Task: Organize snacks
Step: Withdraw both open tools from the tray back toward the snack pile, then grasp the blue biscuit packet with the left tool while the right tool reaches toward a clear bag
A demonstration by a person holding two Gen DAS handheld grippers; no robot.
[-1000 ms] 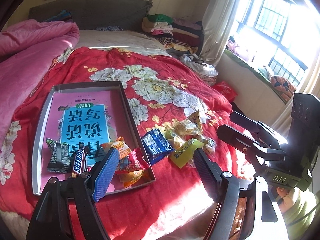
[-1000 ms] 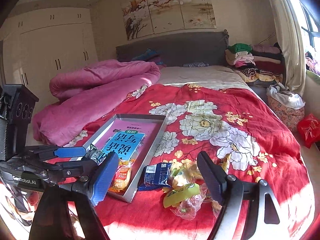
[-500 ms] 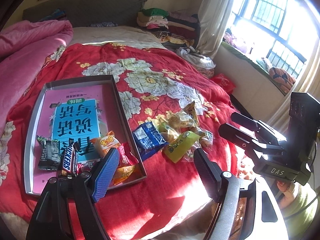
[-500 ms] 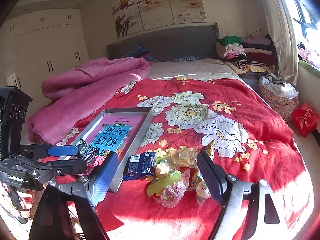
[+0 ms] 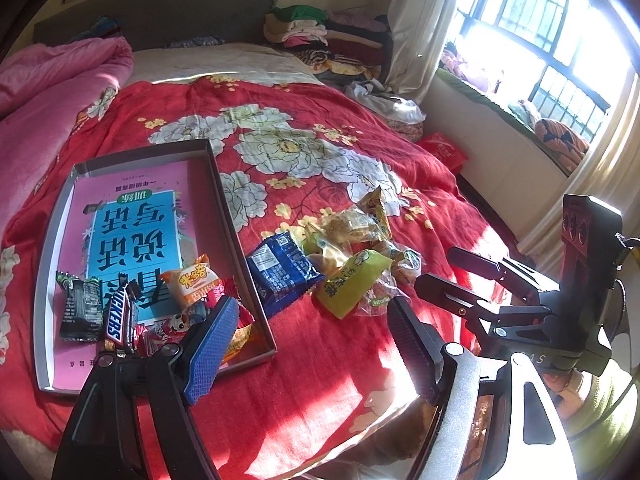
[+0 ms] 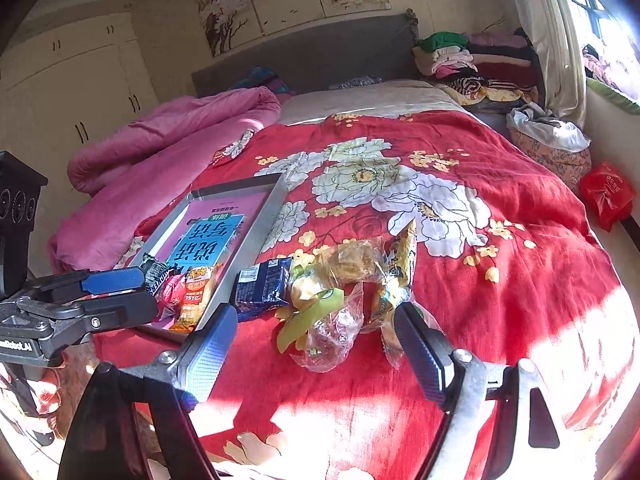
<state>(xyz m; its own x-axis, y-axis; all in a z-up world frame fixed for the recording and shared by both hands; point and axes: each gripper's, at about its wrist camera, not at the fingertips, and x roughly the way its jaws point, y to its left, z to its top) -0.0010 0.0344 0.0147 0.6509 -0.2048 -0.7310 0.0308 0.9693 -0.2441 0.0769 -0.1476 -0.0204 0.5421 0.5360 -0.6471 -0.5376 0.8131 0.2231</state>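
A grey box tray (image 5: pixel 224 200) with a pink and blue printed bottom lies on the red flowered bedspread. It holds a Snickers bar (image 5: pixel 117 316), a dark packet (image 5: pixel 80 304), an orange packet (image 5: pixel 194 282) and red packets. Beside it lie a blue packet (image 5: pixel 282 268), a yellow-green packet (image 5: pixel 352 280) and clear-wrapped snacks (image 5: pixel 352 224). My left gripper (image 5: pixel 312 344) is open and empty above the bed's near edge. My right gripper (image 6: pixel 316 344) is open and empty, just short of the loose pile (image 6: pixel 344 276); the tray (image 6: pixel 256 232) is to its left.
A pink quilt (image 6: pixel 168 140) is heaped at the left. Folded clothes (image 6: pixel 472 60) are stacked by the headboard. A red bag (image 6: pixel 606 192) and a bundle lie on the floor at the right, below the window (image 5: pixel 532 40). White wardrobes (image 6: pixel 72 80) stand at the far left.
Both grippers have moved forward toward the snacks, which now look larger and nearer. Both stay open. No snack has moved.
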